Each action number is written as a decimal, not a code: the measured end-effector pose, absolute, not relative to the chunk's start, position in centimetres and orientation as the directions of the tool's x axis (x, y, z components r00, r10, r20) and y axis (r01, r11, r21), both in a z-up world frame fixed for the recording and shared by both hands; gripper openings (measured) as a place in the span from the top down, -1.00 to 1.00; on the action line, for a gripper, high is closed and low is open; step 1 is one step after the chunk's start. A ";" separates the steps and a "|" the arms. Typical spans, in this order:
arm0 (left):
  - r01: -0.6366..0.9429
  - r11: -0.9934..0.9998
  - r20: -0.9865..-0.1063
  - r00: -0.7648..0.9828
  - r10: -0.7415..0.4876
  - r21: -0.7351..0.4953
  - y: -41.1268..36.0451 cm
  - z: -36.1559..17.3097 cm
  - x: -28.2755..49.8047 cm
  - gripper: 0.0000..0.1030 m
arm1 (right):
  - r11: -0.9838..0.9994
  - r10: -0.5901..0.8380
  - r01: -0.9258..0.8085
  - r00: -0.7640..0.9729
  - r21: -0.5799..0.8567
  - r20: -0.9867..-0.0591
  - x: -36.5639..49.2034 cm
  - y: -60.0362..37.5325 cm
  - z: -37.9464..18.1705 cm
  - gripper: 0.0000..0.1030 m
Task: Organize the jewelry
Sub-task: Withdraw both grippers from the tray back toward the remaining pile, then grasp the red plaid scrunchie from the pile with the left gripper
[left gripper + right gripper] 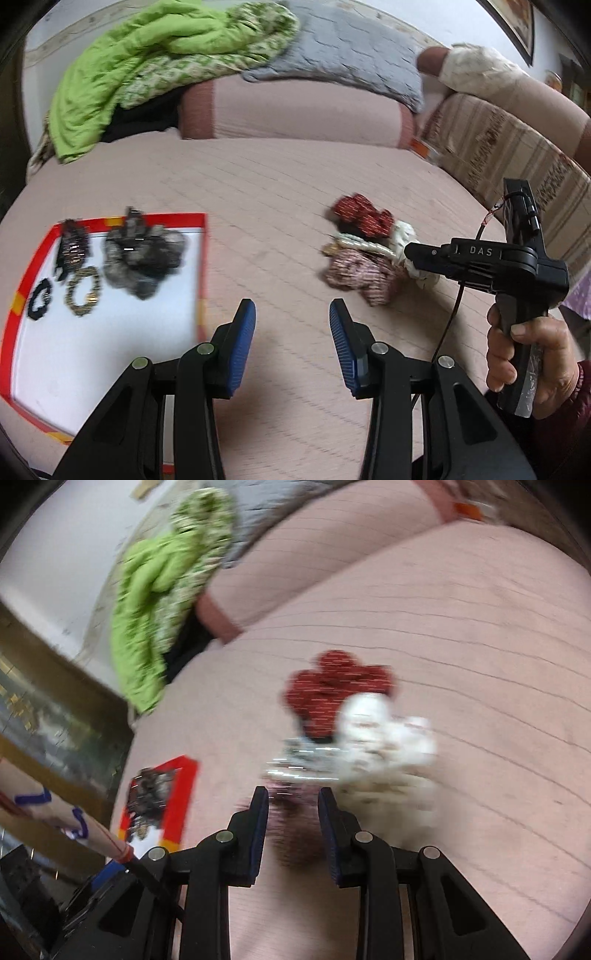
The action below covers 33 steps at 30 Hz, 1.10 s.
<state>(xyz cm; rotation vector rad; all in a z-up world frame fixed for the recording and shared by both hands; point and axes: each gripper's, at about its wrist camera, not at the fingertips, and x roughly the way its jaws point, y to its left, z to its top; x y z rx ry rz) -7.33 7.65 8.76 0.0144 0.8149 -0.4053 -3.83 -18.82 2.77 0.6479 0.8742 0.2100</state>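
On a pink bedspread lies a white tray with a red and yellow border, and on it sit a grey-black scrunchie, a dark beaded hair clip, a gold-coloured bead bracelet and a black bead bracelet, each a little apart from the others. Well to the right of the tray, a loose pile of accessories rests on the bedspread: a red sequinned scrunchie at the far side, a pearl strand in the middle, a white scrunchie on the right, and a pink patterned scrunchie nearest the camera. The left gripper hangs over bare bedspread between the tray and the pile, its blue pads apart with nothing between them. The right gripper, held in a hand at the right of the left view, points at the pile from that side. In its own blurred view the jaws stand parted with the dark pink scrunchie showing in the gap, but the pads do not appear to press on it. At the head of the bed lie a green quilt, a grey pillow and a pink bolster.
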 end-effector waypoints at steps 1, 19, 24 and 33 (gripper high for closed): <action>0.366 0.919 -0.714 0.604 -0.353 -0.145 7.1 8.6 -7.2 0.20 | 0.794 0.402 0.114 0.638 0.597 -0.656 -4.2 -19.7 2.6 0.42; 0.476 0.854 -0.801 0.418 -0.428 -0.209 -2.4 3.6 0.2 0.13 | 0.791 0.327 0.134 0.733 0.597 -0.596 -5.4 -22.3 4.7 0.41; 0.456 0.874 -0.811 0.442 -0.384 -0.166 -3.9 2.1 1.7 0.13 | 0.806 0.338 0.086 0.746 0.586 -0.574 -5.4 -21.8 5.4 0.41; 0.484 0.848 -0.787 0.428 -0.444 -0.215 -0.6 3.3 -1.8 0.83 | 0.787 0.414 0.016 0.727 0.616 -0.548 -4.3 -20.1 5.4 0.41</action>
